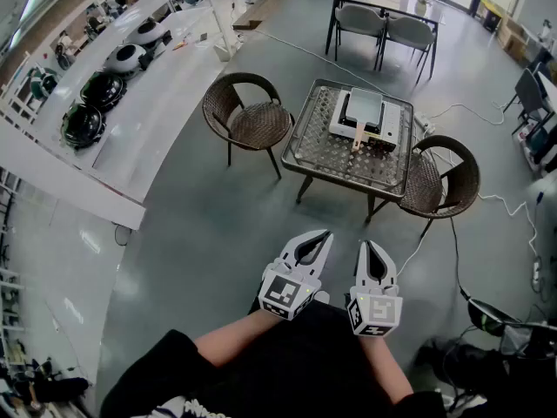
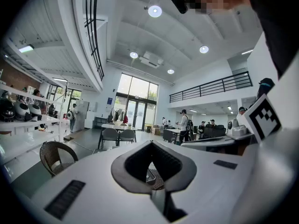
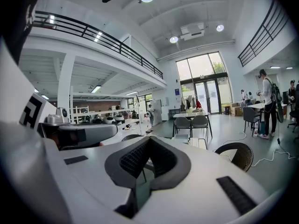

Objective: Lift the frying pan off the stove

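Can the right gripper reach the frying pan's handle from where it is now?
Probably not yet. The right gripper is shut and near the body; the frying pan sits on the stove on the table, across the floor. Nothing blocks the way, but a step forward seems needed.

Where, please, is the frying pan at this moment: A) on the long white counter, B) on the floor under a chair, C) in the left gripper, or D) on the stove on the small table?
D: the head view shows the frying pan lying on the white stove, which stands on the table.
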Demonstrator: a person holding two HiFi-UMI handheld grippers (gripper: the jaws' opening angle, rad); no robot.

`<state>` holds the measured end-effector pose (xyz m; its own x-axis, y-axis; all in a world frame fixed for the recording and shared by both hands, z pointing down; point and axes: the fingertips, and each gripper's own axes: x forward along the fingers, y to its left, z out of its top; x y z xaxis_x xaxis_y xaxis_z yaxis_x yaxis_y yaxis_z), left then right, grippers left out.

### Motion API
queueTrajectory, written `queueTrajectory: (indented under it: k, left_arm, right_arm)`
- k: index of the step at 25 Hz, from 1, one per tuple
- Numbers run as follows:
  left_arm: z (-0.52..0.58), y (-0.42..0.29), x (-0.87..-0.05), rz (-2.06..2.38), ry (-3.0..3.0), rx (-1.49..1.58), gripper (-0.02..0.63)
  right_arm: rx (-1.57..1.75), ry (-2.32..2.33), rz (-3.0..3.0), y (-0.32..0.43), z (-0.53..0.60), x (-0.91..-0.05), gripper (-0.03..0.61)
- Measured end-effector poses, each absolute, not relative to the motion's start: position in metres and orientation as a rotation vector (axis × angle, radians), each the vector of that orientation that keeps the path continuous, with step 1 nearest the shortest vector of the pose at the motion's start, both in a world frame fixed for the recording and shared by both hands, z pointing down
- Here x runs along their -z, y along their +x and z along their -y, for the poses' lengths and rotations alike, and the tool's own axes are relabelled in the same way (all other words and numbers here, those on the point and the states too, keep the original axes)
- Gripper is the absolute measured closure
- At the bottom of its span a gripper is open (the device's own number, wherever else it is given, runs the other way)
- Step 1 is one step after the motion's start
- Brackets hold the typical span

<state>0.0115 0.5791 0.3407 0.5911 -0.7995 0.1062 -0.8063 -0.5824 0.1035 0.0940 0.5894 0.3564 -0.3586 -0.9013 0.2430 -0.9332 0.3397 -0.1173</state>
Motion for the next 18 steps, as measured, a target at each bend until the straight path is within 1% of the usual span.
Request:
queueTrajectory:
  k: [3, 8, 13, 18]
  left_arm:
    - [-0.583, 0.021, -0.339, 1.360, 2.686, -0.071, 0.600]
    - [-0.577, 0.030, -0.347, 1.341, 2.683, -0.078, 0.600]
    - [-0.552, 0.033, -0.359, 1.324, 2.677, -0.084, 0.600]
    - [-0.507, 0.024, -0.363, 1.321, 2.656, -0.081, 0.600]
  right_arm:
    - [-0.334, 1.719, 2.464, 0.102, -0.592, -0.353, 0.549]
    - [-0.158, 1.729, 2.544, 0.107, -0.589, -0.340, 0.548]
    - [-0.313, 1.757, 2.515, 0.116, -0.563, -0.358, 0.548]
    - [-0.308, 1.749, 2.489, 0.111, -0.521, -0.365, 0.548]
